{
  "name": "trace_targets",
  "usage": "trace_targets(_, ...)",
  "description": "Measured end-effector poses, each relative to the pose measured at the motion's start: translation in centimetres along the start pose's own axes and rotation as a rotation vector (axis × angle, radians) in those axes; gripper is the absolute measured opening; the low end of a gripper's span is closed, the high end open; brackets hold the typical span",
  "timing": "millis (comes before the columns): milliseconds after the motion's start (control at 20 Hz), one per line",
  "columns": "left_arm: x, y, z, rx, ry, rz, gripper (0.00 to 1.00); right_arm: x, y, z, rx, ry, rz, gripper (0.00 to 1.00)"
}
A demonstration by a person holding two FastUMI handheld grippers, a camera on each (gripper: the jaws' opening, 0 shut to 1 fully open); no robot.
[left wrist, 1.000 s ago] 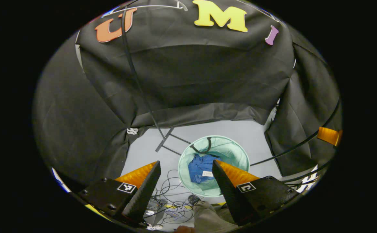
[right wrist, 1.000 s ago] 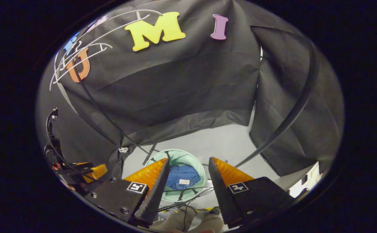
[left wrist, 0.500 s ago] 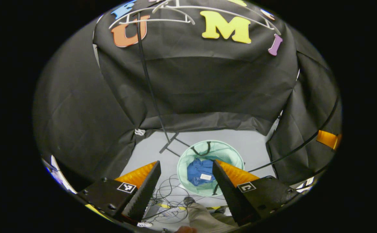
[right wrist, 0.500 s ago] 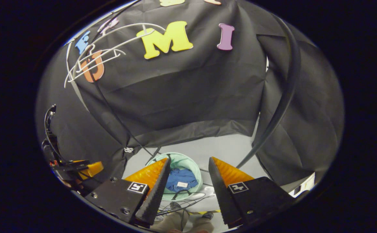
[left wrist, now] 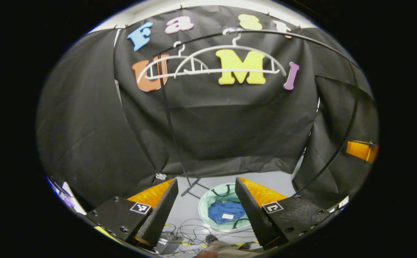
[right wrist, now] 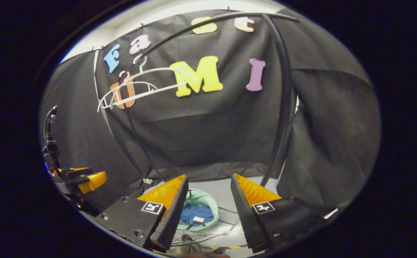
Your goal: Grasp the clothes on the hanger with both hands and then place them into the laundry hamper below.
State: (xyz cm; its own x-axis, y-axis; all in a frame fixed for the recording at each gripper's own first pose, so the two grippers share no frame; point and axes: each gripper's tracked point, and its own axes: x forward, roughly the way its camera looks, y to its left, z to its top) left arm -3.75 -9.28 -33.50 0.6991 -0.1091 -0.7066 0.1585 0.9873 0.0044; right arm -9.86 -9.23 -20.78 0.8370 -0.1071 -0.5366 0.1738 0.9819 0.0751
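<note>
In the left gripper view the left gripper (left wrist: 205,200) has its jaws wide apart with nothing between them. Below, at 6 o'clock, the hamper (left wrist: 205,204) stands on the grey floor (left wrist: 283,177), and the blue clothes (left wrist: 226,211) lie bunched inside it with a white tag on top. Two bare white hangers (left wrist: 212,61) hang side by side from the black rail (left wrist: 301,36) at 12 o'clock, well above the hamper. A thin black pole (left wrist: 171,125) runs from the rail down to a foot on the floor just beside the hamper at its 10 o'clock. Loose cables (left wrist: 194,233) lie on the floor at the hamper's 7 o'clock. The tip of the right gripper (left wrist: 362,150) shows at 3 o'clock.

In the right gripper view the right gripper (right wrist: 206,195) is likewise spread wide and grips nothing. The hamper (right wrist: 210,200) with the clothes (right wrist: 196,214) sits between its fingers at 6 o'clock. The hangers (right wrist: 140,86) hang at 11 o'clock, and the left gripper (right wrist: 86,179) shows at 8 o'clock, apart from everything. A black curved pole (right wrist: 283,107) rises at 2 o'clock.
</note>
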Motion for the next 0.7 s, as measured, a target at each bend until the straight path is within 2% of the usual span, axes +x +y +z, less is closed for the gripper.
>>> trace_targets(100, -2.8, -0.4, 2.0, -0.007, -0.067, -0.012, 0.97, -2.1, -0.1, 1.8, -0.017, -0.058, 0.013, 0.77)
trace_targets(300, -7.4, -1.0, 5.0, 0.018, -0.182, -0.007, 0.99, -5.1, -0.2, 3.8, -0.055, -0.147, 0.028, 0.80)
trace_targets(450, -9.0, -1.7, 6.4, 0.012, -0.227, -0.044, 0.99, -6.7, 0.2, 5.5, -0.074, -0.201, 0.040, 0.78)
trace_targets(700, -13.9, 0.1, 8.3, 0.003, -0.310, -0.002, 0.98, -9.5, 1.3, 8.6, -0.103, -0.318, 0.063, 0.80)
